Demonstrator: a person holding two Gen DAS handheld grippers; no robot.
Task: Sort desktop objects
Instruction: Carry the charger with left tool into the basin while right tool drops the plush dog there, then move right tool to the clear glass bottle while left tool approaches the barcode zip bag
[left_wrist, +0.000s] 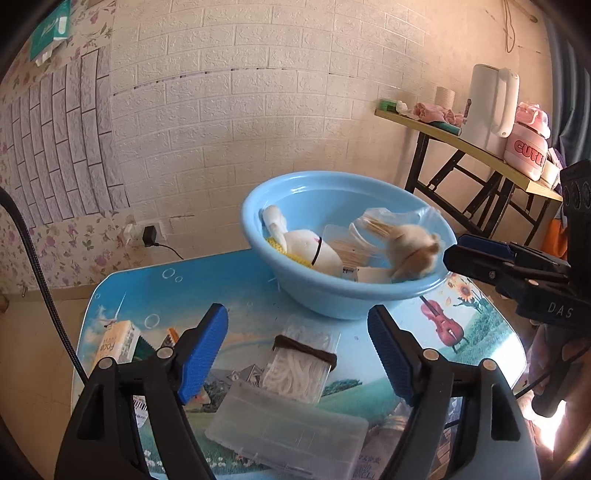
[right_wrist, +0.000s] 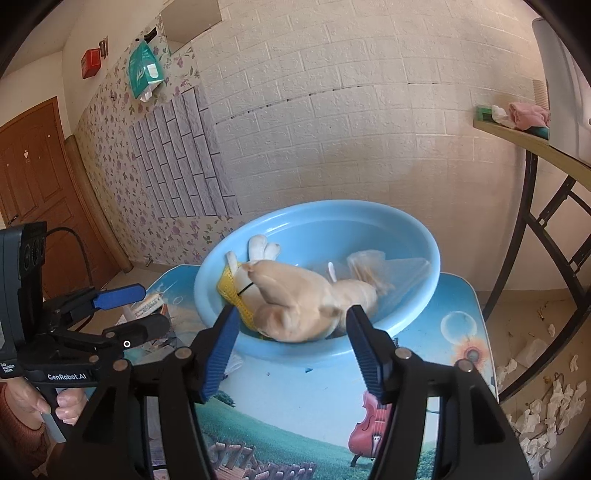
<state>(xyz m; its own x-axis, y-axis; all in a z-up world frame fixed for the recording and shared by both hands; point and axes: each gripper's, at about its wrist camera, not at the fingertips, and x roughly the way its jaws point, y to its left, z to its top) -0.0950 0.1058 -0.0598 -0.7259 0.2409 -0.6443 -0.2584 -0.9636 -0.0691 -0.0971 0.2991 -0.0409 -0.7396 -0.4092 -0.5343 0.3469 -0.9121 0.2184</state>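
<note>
The tan plush (right_wrist: 295, 306) lies in the blue basin (right_wrist: 413, 229), at its near rim, blurred in both views; in the left wrist view it shows at the basin's 4 o'clock edge (left_wrist: 413, 247). At its 9 o'clock a white plush (left_wrist: 314, 251) with a dark band rests on something yellow (right_wrist: 231, 286). A clear bag (left_wrist: 373, 225) of thin sticks sits behind the tan plush, at the basin's 2 o'clock side.

The right gripper (right_wrist: 291, 350) hangs just short of the basin's 6 o'clock rim, its blue pads spread wide and empty, the tan plush seen between them but untouched. From the left wrist view the same gripper (left_wrist: 454, 254) enters at 3 o'clock, fingertips at the basin's rim beside the plush.

The left gripper (left_wrist: 295, 354) is released too, jaws well apart above the table (left_wrist: 155, 299). Between its fingers lie a clear box (left_wrist: 299, 365) of white loops with a brown band (left_wrist: 306, 349) around it, and nearer, a frosted case (left_wrist: 288, 428) touching that box. At 9 o'clock a small carton (left_wrist: 114, 343) stands near the table edge. In the right wrist view the left gripper (right_wrist: 147, 308) sits at 9 o'clock, held by a hand (right_wrist: 44, 402).

The table bears a printed violin (right_wrist: 369, 424) at the basin's 5 o'clock. Beyond, at 2 o'clock, a folding table (left_wrist: 480, 147) carries a white kettle (left_wrist: 487, 107) and a pink jar (left_wrist: 528, 147). Paper scraps (right_wrist: 543, 398) litter the floor at 4 o'clock.
</note>
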